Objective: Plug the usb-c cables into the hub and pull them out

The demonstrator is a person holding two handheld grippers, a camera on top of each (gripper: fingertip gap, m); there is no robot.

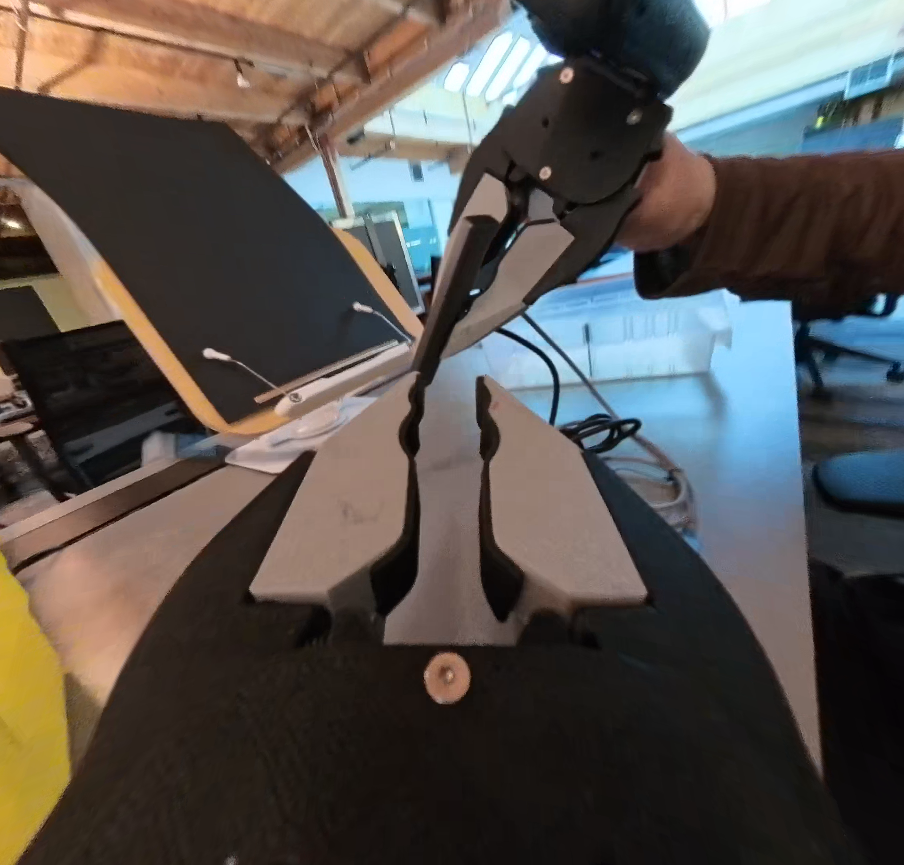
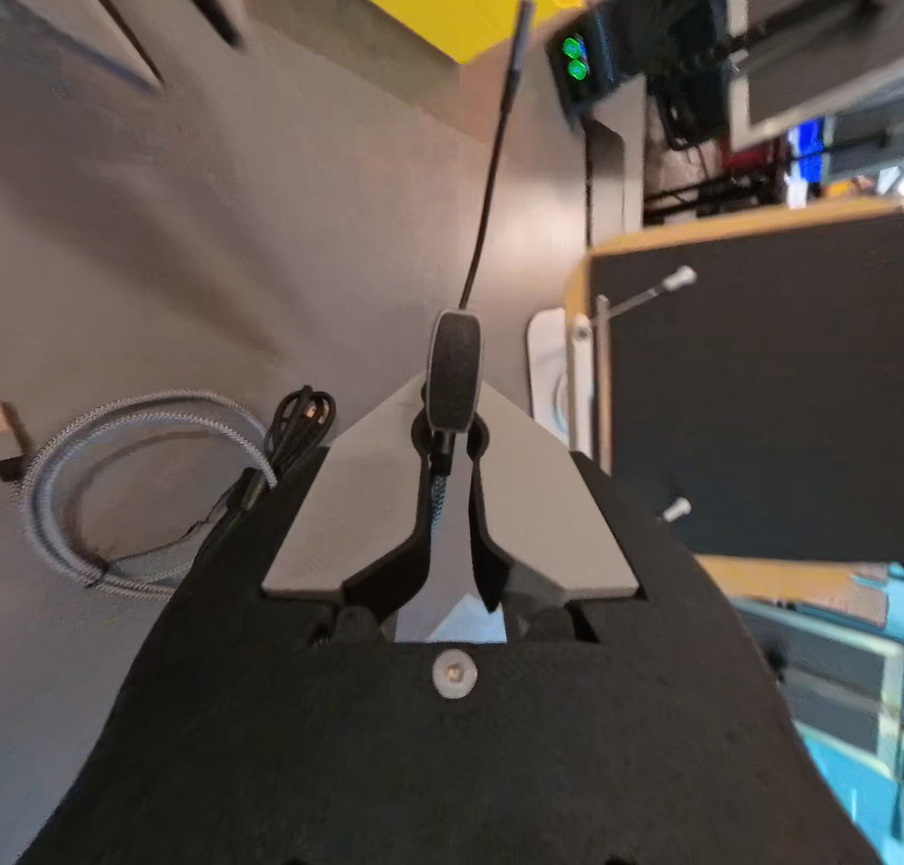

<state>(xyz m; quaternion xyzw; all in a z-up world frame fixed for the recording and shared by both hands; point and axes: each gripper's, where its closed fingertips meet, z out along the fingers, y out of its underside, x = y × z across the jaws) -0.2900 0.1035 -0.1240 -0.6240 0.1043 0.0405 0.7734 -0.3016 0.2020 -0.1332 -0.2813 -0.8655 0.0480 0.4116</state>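
My right gripper (image 2: 452,403) is shut on the small dark hub (image 2: 455,362), which stands out past the fingertips. A dark braided usb-c cable (image 2: 437,491) is plugged into the hub's near end and runs back between the fingers. The hub's thin black lead (image 2: 489,166) stretches away to a plug (image 2: 524,14). My left gripper (image 1: 448,384) is open and empty. In the left wrist view the right gripper (image 1: 440,352), held by a hand, points down at my left fingertip; the hub is mostly hidden there.
A grey braided cable coil (image 2: 122,430) and a black cable bundle (image 2: 303,421) lie on the grey table (image 2: 244,205). A black board with white pegs (image 1: 195,254) (image 2: 734,401) stands beside it. A box with green lights (image 2: 577,63) is farther off. Office chairs (image 1: 861,479) are at the right. Spacing between my two grippers at the tips: around 11 cm.
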